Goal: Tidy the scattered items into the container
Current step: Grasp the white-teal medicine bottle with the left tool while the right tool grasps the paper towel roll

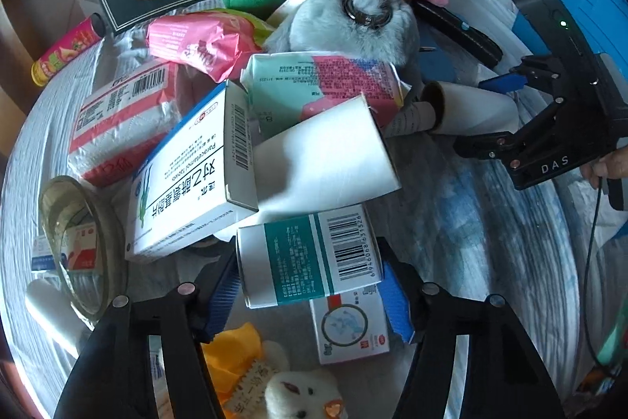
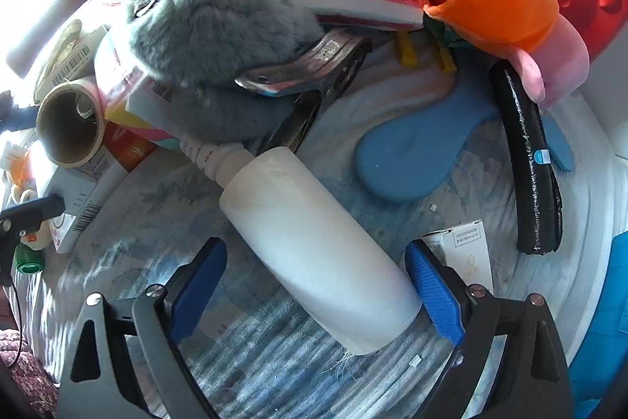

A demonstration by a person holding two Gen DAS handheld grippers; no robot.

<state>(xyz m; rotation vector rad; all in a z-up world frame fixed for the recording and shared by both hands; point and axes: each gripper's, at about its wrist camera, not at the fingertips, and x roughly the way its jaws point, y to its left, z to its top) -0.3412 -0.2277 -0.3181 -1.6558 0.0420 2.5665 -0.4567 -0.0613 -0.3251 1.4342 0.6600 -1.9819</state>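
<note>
Left gripper (image 1: 310, 285) is clamped on the teal medicine box (image 1: 308, 258), presumably to bin it; right gripper (image 2: 314, 285) gapes around the white bottle (image 2: 314, 250), lining up a grab.

- Grey plush toy (image 2: 212, 22), upper left: soft, fuzzy fur.
- White bottle (image 2: 318, 254), centre: smooth, matt, translucent plastic.
- Teal-and-white box (image 1: 306, 258), lower centre: printed card, slight sheen.
- Tablecloth (image 2: 274, 360): woven cloth.
</note>
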